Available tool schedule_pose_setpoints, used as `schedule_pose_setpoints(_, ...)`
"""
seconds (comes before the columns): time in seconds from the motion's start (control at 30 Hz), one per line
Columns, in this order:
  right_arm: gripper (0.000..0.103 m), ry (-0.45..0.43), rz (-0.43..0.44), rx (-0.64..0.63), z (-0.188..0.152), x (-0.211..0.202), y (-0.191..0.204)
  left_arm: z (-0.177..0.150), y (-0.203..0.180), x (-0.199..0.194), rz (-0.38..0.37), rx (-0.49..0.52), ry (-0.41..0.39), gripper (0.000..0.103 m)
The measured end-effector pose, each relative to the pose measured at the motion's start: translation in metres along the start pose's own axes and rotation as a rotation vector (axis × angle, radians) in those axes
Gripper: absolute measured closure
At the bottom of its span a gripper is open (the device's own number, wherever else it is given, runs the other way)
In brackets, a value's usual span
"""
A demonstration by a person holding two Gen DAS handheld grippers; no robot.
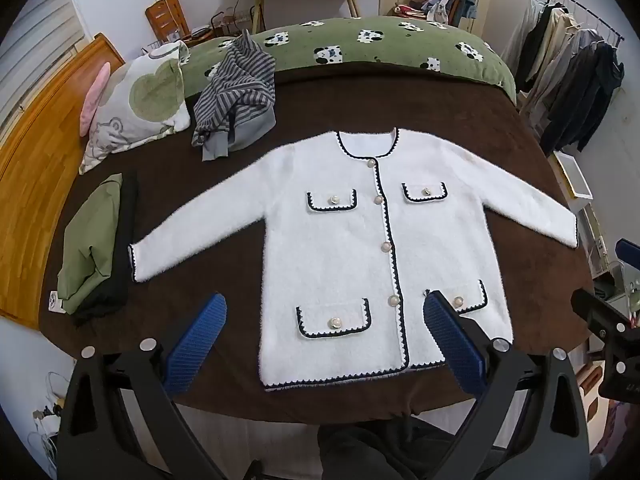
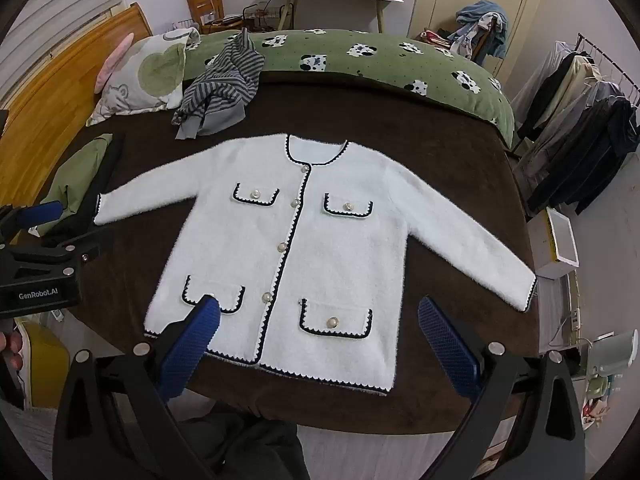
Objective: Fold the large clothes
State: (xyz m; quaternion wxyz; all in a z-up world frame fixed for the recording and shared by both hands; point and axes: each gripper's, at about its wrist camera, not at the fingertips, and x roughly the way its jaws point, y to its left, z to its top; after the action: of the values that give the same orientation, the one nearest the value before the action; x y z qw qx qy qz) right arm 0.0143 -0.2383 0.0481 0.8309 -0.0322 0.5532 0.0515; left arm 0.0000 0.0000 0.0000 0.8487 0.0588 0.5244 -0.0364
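Lying flat and face up on the brown bedspread [image 1: 460, 128], sleeves spread, the white cardigan [image 1: 340, 240] looks ready for a first fold — left gripper [image 1: 324, 340] and right gripper [image 2: 316, 340] hover above its hem, jaws wide, holding nothing.

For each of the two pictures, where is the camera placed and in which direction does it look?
Left wrist: sits on the left gripper, looks steeply down at the white cardigan on the bed; its own open blue fingers show, the right gripper at the right edge.
Right wrist: sits on the right gripper, same downward look; its open fingers show, the left gripper at the left edge.
Shared: cardigan, striped garment, green blanket.
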Motion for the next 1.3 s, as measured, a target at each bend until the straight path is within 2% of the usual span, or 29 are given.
schedule_pose_setpoints(0.7, 0.006, -0.002, 0.0, -0.003, 0.006, 0.001, 0.008, -0.003, -0.005, 0.004, -0.011, -0.01, 0.003, 0.006)
schedule_pose_setpoints(0.93, 0.006, -0.003, 0.008, 0.009, 0.001, 0.003, -0.002, -0.009, -0.013, 0.005, -0.012, -0.006, 0.003, 0.006)
schedule_pose_setpoints(1.3, 0.006, 0.0, 0.01, 0.013, 0.003, 0.004, -0.001, 0.002, -0.005, 0.003, -0.015, 0.0, 0.008, 0.006)
